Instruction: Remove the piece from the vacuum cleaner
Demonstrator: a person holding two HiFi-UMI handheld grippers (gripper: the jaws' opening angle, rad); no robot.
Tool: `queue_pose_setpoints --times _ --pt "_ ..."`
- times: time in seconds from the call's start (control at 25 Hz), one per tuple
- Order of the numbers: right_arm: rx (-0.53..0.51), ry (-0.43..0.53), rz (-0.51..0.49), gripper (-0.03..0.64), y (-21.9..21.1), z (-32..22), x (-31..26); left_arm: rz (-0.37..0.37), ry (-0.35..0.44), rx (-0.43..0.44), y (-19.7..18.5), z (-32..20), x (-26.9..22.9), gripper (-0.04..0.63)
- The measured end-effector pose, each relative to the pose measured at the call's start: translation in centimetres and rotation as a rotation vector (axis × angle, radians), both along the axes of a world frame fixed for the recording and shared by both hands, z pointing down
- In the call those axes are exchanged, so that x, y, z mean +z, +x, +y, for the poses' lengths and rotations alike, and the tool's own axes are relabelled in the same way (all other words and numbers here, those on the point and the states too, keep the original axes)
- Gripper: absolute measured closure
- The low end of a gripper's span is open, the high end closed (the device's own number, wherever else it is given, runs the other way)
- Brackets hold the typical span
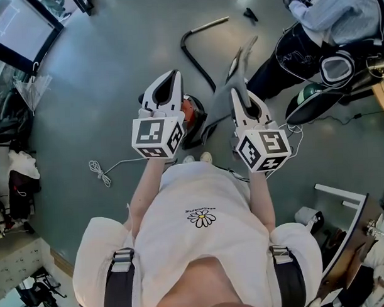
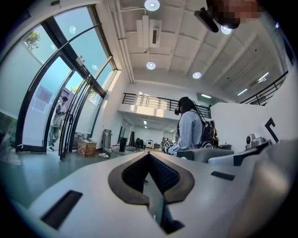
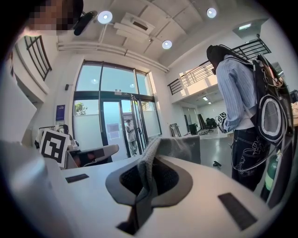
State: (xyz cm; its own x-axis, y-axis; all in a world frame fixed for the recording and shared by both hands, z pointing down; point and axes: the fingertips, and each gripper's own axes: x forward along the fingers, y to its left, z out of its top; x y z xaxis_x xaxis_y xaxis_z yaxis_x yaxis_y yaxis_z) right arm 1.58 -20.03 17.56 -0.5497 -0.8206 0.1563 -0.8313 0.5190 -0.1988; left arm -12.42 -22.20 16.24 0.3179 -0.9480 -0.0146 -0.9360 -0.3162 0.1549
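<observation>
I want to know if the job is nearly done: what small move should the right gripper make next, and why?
Probably carry the grey piece sideways, away from the vacuum cleaner, and set it on the floor. The right gripper is shut on the piece, which looks lifted off the cleaner, and the left gripper is shut and empty.

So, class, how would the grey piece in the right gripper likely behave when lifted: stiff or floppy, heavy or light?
Probably semi-flexible: the grey piece has a woven-looking edge yet stands out from the right gripper without drooping. Likely light, since a thin pinch holds it.
</observation>
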Motion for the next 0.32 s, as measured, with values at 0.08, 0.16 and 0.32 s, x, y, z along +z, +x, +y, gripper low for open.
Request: queue_pose_setpoints --times 0.08,0.16,0.32 --pt "-0.004 -0.001 0.005 0.595 -0.02 -0.08 0.02 -0.001 0.001 0.001 0.17 -0.1 -0.05 0.591" --pt "-0.005 -0.003 0.006 0.595 -0.08 -0.04 0.15 0.001 -0.002 0.004 0.28 -0.06 0.08 0.591" --pt "-0.004 -0.018 0.006 0.595 -0.18 0.49 0.83 0.001 -0.019 0.011 0.4 0.41 0.87 0.591"
